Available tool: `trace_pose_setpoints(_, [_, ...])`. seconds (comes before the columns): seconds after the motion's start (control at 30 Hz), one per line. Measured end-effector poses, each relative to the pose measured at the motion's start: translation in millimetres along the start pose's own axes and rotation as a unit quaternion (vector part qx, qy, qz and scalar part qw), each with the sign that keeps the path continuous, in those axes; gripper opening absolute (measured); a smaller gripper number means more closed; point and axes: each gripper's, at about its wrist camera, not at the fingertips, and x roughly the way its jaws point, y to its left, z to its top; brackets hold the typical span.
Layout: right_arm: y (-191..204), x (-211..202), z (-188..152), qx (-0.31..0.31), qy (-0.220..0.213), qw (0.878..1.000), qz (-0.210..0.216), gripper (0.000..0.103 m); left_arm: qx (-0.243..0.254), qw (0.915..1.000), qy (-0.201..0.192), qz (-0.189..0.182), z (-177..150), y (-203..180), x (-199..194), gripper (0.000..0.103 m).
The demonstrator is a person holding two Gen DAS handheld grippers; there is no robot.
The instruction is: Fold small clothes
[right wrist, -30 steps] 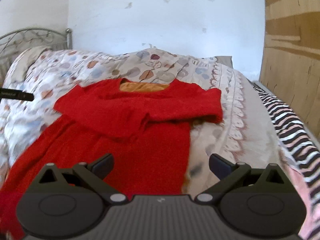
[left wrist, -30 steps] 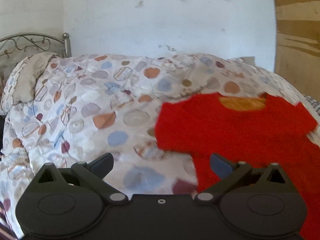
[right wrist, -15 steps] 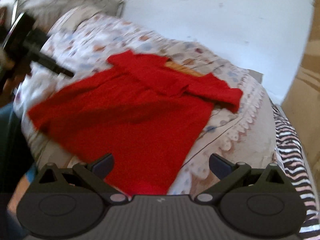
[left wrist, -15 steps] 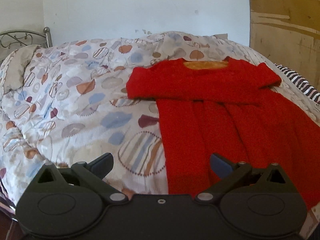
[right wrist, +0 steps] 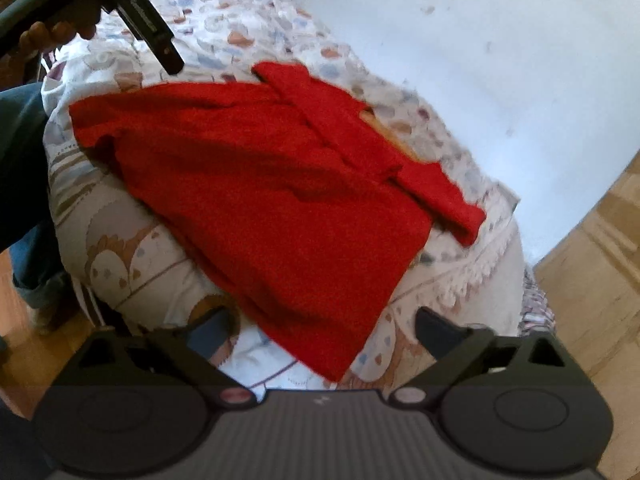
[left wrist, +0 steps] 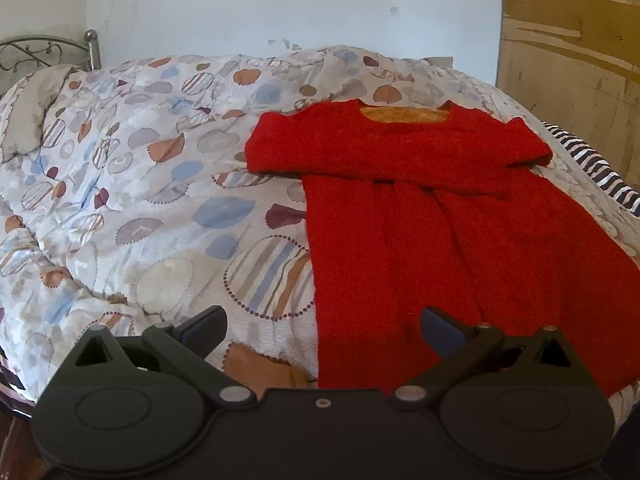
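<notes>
Red dress (left wrist: 432, 216) lies flat on quilt (left wrist: 140, 184), sleeves folded across chest. Right gripper (right wrist: 320, 330) has rolled, jaws just narrowing, spread, nothing between. Left gripper (left wrist: 322, 326) spread, empty. Hem grasp likely next.

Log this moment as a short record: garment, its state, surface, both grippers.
garment: red dress
state: spread flat, both sleeves folded across the chest, skirt not yet folded
surface: patterned quilt on a bed
left gripper: jaws open, nothing between them, over the hem's left corner
right gripper: jaws open, have just been closing a little, hem's corner below them, not gripped
</notes>
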Motion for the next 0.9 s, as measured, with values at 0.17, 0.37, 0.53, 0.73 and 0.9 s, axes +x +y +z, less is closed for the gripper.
trace_pose_setpoints(0.17, [15.0, -0.8, 0.7, -0.043, -0.012, 0.999, 0.008, 0.054, 0.005, 0.9996, -0.010, -0.025, -0.8, -3.3, -9.7, 0.102])
trace_pose_setpoints(0.37, [21.0, -7.6, 10.4, -0.048, -0.038, 0.998, 0.002, 0.009, 0.021, 0.9975, -0.029, -0.061, -4.3, -11.4, -24.0, 0.102])
trace_pose_setpoints(0.53, [-13.3, -8.8, 35.0, 0.050, -0.060, 0.997, 0.019, 0.008, 0.031, 0.9862, -0.071, -0.147, -12.8, -15.0, -43.1, 0.102])
trace_pose_setpoints(0.73, [-61.2, 2.3, 60.0, 0.156, -0.072, 0.984, 0.055, 0.008, 0.078, 0.9699, -0.072, -0.219, -30.7, -37.3, -50.8, 0.102])
trace_pose_setpoints(0.9, [-93.8, 24.6, 77.4, 0.234, -0.071, 0.965, 0.095, 0.008, 0.174, 0.9607, -0.059, -0.208, -58.1, -81.4, -37.5, 0.102])
